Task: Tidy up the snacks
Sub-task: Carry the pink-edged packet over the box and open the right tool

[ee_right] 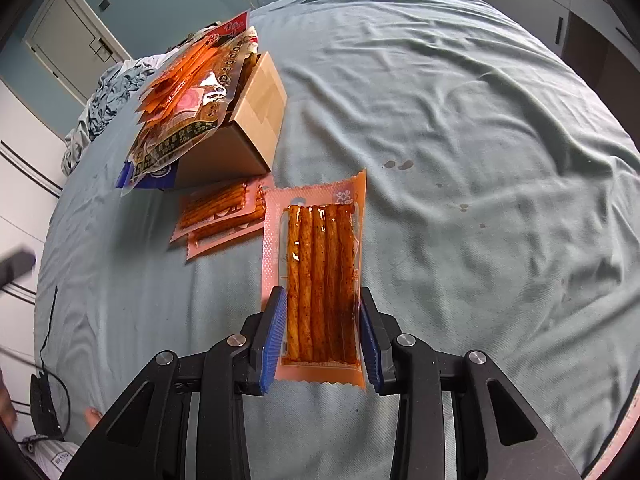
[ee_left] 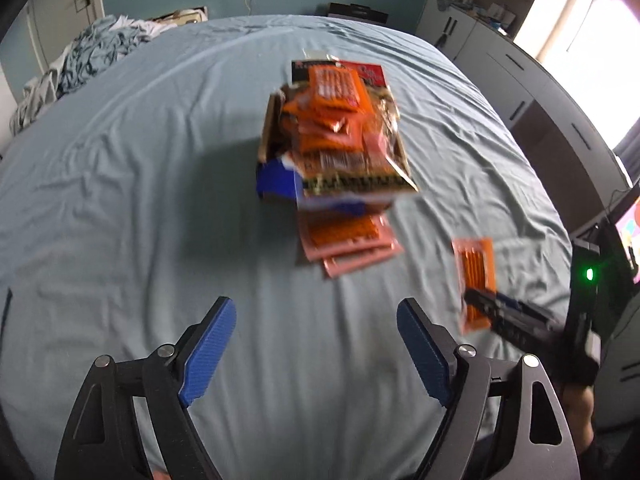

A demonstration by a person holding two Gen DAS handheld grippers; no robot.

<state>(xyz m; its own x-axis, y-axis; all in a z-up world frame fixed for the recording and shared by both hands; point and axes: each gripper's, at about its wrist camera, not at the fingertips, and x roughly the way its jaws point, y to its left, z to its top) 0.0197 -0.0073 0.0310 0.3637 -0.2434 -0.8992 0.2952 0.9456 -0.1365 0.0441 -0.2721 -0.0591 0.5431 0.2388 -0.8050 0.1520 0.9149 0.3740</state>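
A cardboard box (ee_left: 268,136) (ee_right: 248,136) heaped with orange snack packets (ee_left: 332,120) (ee_right: 188,92) stands mid-bed. A small pile of pink-edged packets of spicy sticks (ee_left: 348,240) (ee_right: 220,212) lies on the sheet just in front of it. My right gripper (ee_right: 322,336) is shut on one such packet (ee_right: 320,276), held by its long edges above the sheet; the left wrist view shows that packet (ee_left: 474,276) and the right gripper (ee_left: 476,300) at right. My left gripper (ee_left: 316,344) is open and empty, over bare sheet short of the pile.
The grey-blue bed sheet (ee_left: 160,200) (ee_right: 460,160) has small stains (ee_right: 398,165). Crumpled laundry (ee_left: 80,64) (ee_right: 104,104) lies at the far left corner. White cabinets (ee_left: 520,80) line the right side. A cable (ee_right: 50,320) hangs at the bed's left edge.
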